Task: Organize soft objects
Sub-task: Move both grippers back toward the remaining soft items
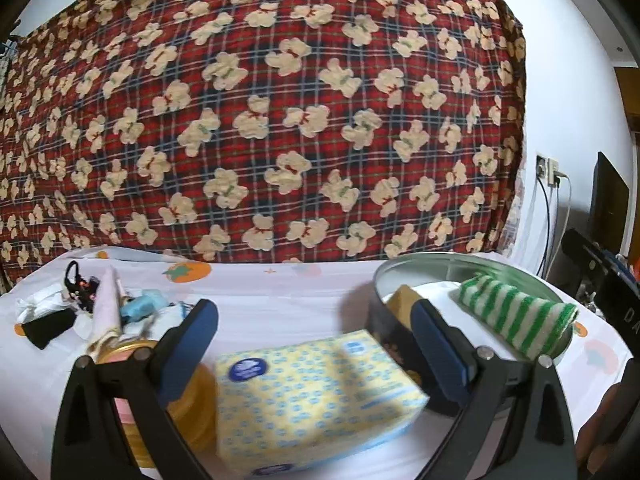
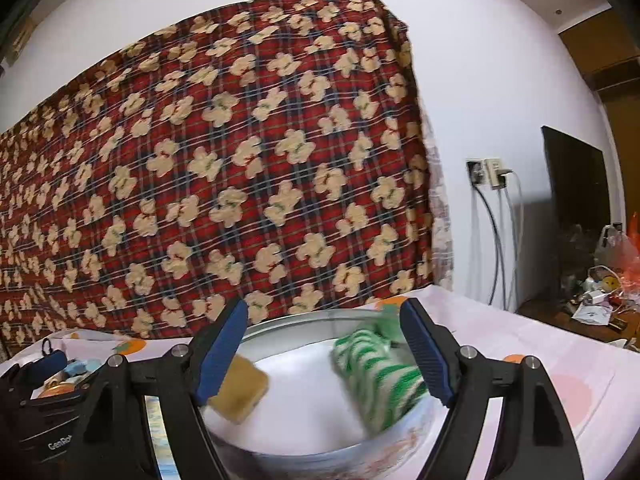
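Observation:
A yellow tissue pack with blue dots [image 1: 316, 396] lies on the white table, between the fingers of my open left gripper [image 1: 316, 340], which do not touch it. A round metal tin [image 1: 416, 268] stands to its right and holds a green-and-white striped cloth [image 1: 516, 320] and a yellow-brown sponge [image 1: 402, 300]. My right gripper [image 2: 322, 354] is open and empty just above the tin [image 2: 304, 320]. In its view the sponge [image 2: 240, 392] lies at the left and the striped cloth [image 2: 376, 376] at the right.
A pile of small items [image 1: 88, 300] lies at the table's far left, with a yellow round lid [image 1: 120, 352] beside the left finger. A red plaid bear blanket [image 1: 260, 120] hangs behind. Wall sockets with cables [image 2: 490, 176] and a cluttered side table [image 2: 592, 300] are at the right.

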The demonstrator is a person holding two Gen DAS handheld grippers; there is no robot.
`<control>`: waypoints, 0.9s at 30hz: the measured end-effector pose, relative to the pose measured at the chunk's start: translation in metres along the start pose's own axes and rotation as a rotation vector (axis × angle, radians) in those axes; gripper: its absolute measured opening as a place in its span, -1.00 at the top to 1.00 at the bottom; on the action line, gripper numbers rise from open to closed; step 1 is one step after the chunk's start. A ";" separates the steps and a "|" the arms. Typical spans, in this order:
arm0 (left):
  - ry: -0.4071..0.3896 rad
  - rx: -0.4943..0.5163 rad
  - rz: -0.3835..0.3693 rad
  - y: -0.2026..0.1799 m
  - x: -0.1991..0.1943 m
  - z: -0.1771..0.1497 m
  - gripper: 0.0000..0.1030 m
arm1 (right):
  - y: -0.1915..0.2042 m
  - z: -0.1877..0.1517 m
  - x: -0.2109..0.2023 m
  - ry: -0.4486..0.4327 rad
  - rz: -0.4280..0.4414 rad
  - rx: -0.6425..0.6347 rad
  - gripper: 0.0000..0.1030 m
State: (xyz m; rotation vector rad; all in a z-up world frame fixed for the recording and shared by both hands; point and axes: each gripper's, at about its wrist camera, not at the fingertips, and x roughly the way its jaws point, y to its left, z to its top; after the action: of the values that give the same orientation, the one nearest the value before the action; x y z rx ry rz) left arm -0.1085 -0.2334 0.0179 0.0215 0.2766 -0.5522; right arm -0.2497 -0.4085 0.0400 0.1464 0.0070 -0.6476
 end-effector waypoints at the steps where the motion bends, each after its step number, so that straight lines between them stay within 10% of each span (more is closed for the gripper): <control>1: -0.001 -0.003 0.004 0.004 -0.001 0.000 -0.91 | 0.006 -0.001 0.000 0.006 0.010 -0.003 -0.56; 27: -0.004 -0.050 0.178 0.131 -0.010 -0.001 -0.91 | 0.152 -0.029 -0.003 0.092 0.269 -0.083 -0.56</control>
State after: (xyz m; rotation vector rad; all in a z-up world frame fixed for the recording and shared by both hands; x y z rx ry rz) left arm -0.0489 -0.1166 0.0129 -0.0036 0.2816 -0.3685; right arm -0.1594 -0.2826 0.0318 0.0946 0.1016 -0.3707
